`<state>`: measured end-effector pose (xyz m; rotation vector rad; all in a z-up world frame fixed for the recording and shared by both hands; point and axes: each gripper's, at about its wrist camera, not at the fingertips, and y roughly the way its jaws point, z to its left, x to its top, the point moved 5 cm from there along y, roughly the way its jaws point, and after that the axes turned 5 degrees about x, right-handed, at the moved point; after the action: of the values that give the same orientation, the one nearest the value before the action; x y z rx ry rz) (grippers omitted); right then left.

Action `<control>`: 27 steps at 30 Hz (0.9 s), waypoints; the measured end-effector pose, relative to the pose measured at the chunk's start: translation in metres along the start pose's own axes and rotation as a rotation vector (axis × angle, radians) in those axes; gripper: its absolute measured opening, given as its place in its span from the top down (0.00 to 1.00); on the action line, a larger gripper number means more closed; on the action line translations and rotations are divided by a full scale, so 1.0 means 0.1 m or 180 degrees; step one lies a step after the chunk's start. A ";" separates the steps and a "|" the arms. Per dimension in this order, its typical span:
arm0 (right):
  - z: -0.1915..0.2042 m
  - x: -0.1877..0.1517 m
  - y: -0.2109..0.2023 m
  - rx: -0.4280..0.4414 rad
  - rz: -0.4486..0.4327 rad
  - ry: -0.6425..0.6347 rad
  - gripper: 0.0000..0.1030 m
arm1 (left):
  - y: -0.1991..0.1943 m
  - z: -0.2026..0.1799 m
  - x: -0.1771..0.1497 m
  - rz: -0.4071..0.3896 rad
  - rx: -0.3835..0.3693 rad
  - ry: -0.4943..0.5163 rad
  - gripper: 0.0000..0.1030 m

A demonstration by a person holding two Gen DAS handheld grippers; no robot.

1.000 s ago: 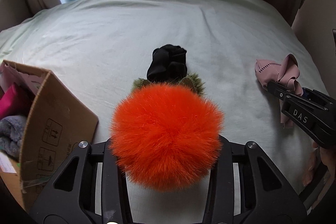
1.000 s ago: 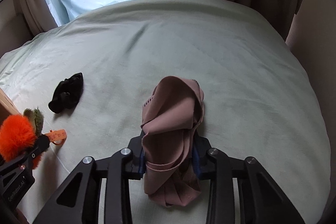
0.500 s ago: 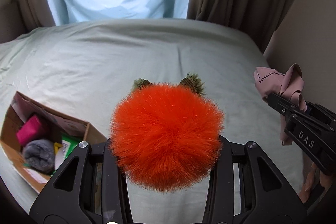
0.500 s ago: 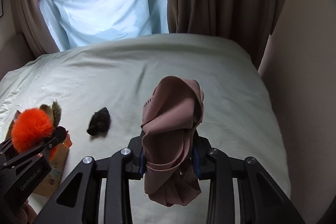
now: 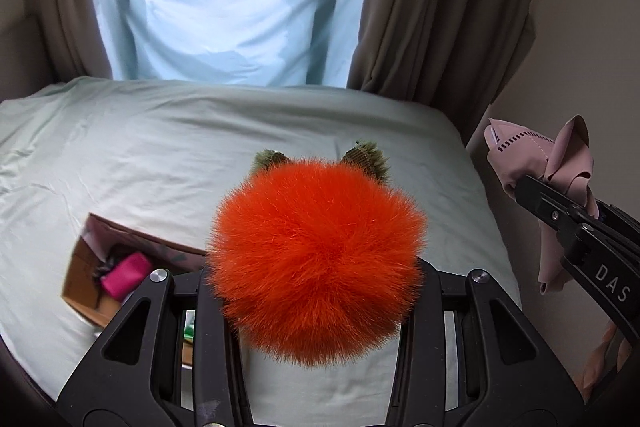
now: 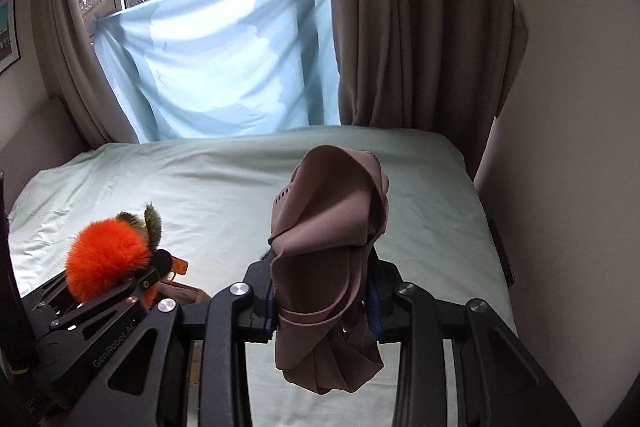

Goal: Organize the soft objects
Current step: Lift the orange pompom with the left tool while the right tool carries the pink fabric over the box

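Carrying stage, both loads aloft over bed [image 5: 160,155].
Cardboard box [image 5: 86,267]: open on bed, low left; lower straight in.
Orange pompom [image 5: 316,259]: clenched in left gripper [image 5: 320,307] fingers, beside box; release first.
Pink cloth [image 6: 328,247]: pinched by right gripper [image 6: 324,307] fingers; mind the dangling tail.

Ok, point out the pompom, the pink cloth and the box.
pompom [image 5: 316,259], left wrist view, middle of the orange fur.
pink cloth [image 6: 328,227], right wrist view, its upper fold.
box [image 5: 76,279], left wrist view, its left cardboard wall.

right tongs [image 5: 576,227] read "das", left tongs [image 6: 116,291] "genrobot.ai".
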<state>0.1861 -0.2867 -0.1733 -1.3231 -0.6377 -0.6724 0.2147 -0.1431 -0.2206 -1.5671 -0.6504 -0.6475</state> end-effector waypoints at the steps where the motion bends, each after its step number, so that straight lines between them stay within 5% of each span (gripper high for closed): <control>1: 0.08 0.04 -0.05 -0.0004 -0.0009 -0.0009 0.70 | -0.08 0.08 0.05 -0.0019 -0.0005 -0.0001 0.67; 15: 1.82 0.09 -0.26 0.0274 -0.0060 -0.0083 0.70 | -0.67 1.61 0.45 -0.0141 0.0070 0.0144 0.67; 27: 2.83 -0.18 0.27 0.0369 0.0318 0.0069 0.70 | -0.34 2.87 0.36 0.0207 0.0142 0.0189 0.67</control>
<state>0.1840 -0.0021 -0.1661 -1.2302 -0.5805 -0.5598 0.2249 0.1466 -0.1954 -1.5159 -0.5638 -0.6245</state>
